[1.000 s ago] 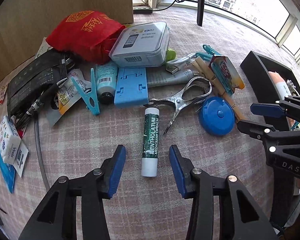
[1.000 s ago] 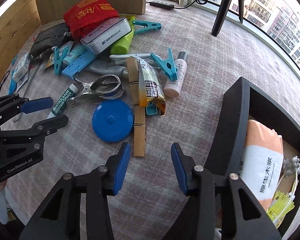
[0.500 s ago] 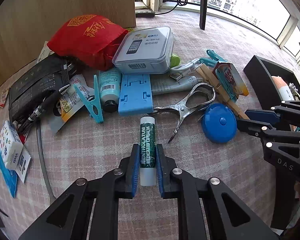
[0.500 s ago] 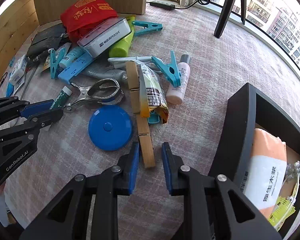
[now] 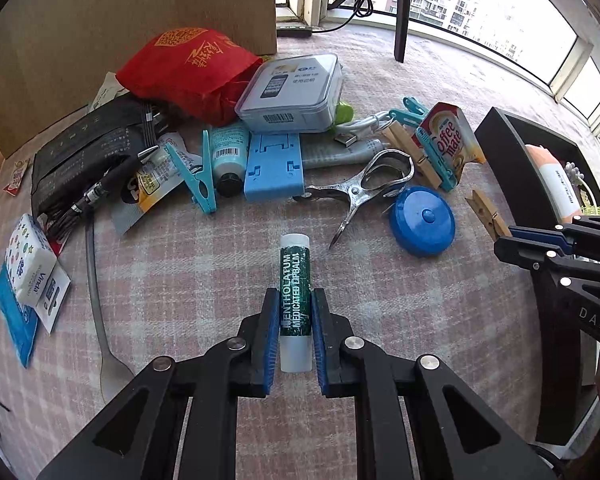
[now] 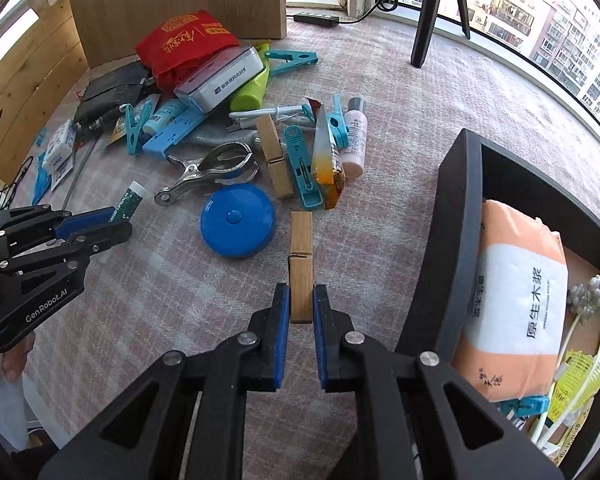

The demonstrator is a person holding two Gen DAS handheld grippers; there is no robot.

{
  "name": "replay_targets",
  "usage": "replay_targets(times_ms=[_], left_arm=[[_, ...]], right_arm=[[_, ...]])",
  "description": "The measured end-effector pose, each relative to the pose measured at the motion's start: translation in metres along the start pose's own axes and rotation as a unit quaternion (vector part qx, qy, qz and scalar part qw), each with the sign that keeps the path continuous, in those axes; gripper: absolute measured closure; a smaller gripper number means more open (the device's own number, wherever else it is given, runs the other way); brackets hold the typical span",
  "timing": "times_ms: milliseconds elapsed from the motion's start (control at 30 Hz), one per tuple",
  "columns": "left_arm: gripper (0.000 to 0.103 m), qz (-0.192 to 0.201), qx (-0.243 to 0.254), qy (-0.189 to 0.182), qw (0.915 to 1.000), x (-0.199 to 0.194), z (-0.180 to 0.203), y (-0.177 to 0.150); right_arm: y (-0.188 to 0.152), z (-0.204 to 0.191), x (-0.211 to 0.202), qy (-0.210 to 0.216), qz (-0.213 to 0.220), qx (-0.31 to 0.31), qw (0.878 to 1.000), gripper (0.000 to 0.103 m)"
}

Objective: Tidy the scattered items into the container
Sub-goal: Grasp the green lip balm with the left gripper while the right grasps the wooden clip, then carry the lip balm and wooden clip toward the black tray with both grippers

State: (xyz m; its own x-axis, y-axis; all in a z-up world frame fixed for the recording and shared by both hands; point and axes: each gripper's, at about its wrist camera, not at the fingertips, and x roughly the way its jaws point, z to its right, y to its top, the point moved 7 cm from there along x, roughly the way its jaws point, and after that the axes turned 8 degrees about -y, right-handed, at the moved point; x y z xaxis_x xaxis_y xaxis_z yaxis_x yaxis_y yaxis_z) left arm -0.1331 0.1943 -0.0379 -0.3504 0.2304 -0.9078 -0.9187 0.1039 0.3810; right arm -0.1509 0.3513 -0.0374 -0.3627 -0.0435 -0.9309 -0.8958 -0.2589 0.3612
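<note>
Under both cameras I see a pink plaid cloth (image 5: 188,280) spread over the surface, with a wooden panel (image 5: 140,20) standing at the back and curved windows (image 5: 480,4) beyond showing apartment blocks; a black tripod leg (image 6: 428,20) and a power strip (image 6: 316,19) sit near the sill. Clutter lies across the middle of the cloth: a red bag (image 5: 184,68), a clear box (image 5: 292,92), a blue stand (image 5: 274,166), a metal clip (image 5: 360,192) and a blue tape measure (image 5: 422,220). Off to the right stands the black bin (image 6: 448,248), already holding an orange tissue pack (image 6: 512,308). My left gripper (image 5: 294,312) points steeply down, and its jaws have just been closing; the blue pads now press both sides of the lip balm (image 5: 295,280), whose white cap end reaches toward the clutter, so I hold it firmly just over the cloth. My right gripper (image 6: 301,304) also tilts steeply down, its jaws have just been closing too, and they now clamp the near end of a wooden peg (image 6: 301,264), which sticks forward between the tape measure and the bin's wall. In the right view, the left gripper shows at the left edge with the balm in its tips, and a bit of the person's hand (image 6: 8,364) shows below it.
</note>
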Motion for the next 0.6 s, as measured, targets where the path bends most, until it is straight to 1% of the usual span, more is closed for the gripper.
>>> replay_targets(times_ms=[167, 233, 300, 433, 500, 600], left_arm=[[0.089, 0.011, 0.002, -0.012, 0.9999, -0.014, 0.009, 0.005], [0.089, 0.018, 0.006, -0.018, 0.9997, -0.021, 0.018, 0.006], [0.089, 0.024, 0.015, -0.025, 0.9993, -0.027, 0.031, 0.011], [0.089, 0.032, 0.04, -0.043, 0.9977, -0.034, 0.063, 0.021], [0.089, 0.034, 0.056, -0.05, 0.9966, -0.04, 0.077, 0.022], [0.089, 0.031, 0.077, -0.069, 0.9942, -0.047, 0.105, 0.021]], right_arm=[[-0.005, 0.006, -0.026, 0.001, 0.021, 0.013, 1.0, 0.092], [-0.004, 0.015, -0.033, -0.003, 0.028, 0.024, 0.999, 0.091], [-0.011, 0.03, -0.044, -0.006, 0.033, 0.037, 0.999, 0.091], [-0.017, 0.062, -0.052, -0.028, 0.036, 0.068, 0.997, 0.091], [-0.024, 0.082, -0.059, -0.039, 0.036, 0.086, 0.995, 0.091], [-0.038, 0.114, -0.069, -0.057, 0.036, 0.117, 0.991, 0.091]])
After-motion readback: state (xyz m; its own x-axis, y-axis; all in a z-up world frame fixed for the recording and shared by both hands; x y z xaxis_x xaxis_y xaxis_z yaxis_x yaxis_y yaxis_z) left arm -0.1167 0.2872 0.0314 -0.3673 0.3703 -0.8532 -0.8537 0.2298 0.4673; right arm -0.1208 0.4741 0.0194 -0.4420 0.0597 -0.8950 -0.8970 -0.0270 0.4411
